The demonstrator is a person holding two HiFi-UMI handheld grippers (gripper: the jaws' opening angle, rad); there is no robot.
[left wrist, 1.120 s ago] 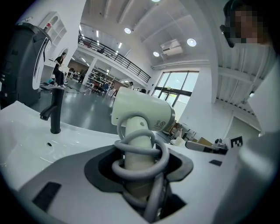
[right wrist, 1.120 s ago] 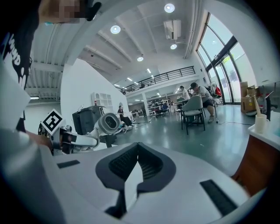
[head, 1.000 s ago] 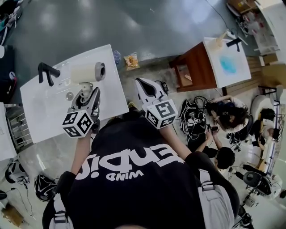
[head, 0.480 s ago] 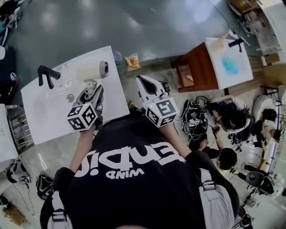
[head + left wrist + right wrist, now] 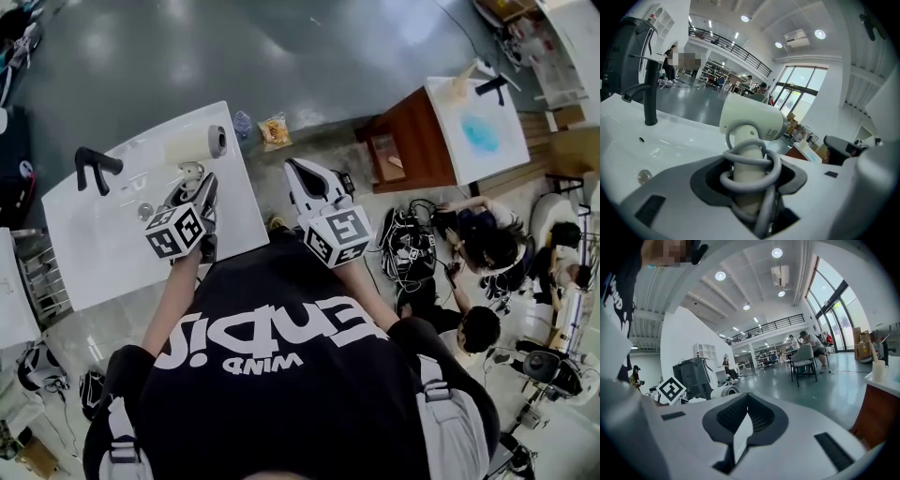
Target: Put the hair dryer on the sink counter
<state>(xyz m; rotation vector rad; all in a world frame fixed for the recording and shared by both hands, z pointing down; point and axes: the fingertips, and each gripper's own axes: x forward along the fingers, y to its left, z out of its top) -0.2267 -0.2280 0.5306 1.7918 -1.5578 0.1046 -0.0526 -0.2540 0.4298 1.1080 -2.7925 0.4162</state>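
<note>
The left gripper (image 5: 191, 186) is clamped on the handle of the hair dryer (image 5: 751, 123) — cream-white, upright, with its grey cord (image 5: 752, 165) looped round the handle. It is over the white sink counter (image 5: 103, 253), near the far right corner; I cannot tell whether it touches. To its left are the basin's drain (image 5: 644, 176) and a black faucet (image 5: 649, 89). The right gripper (image 5: 743, 427) — jaws together, empty — is past the counter's right edge.
</note>
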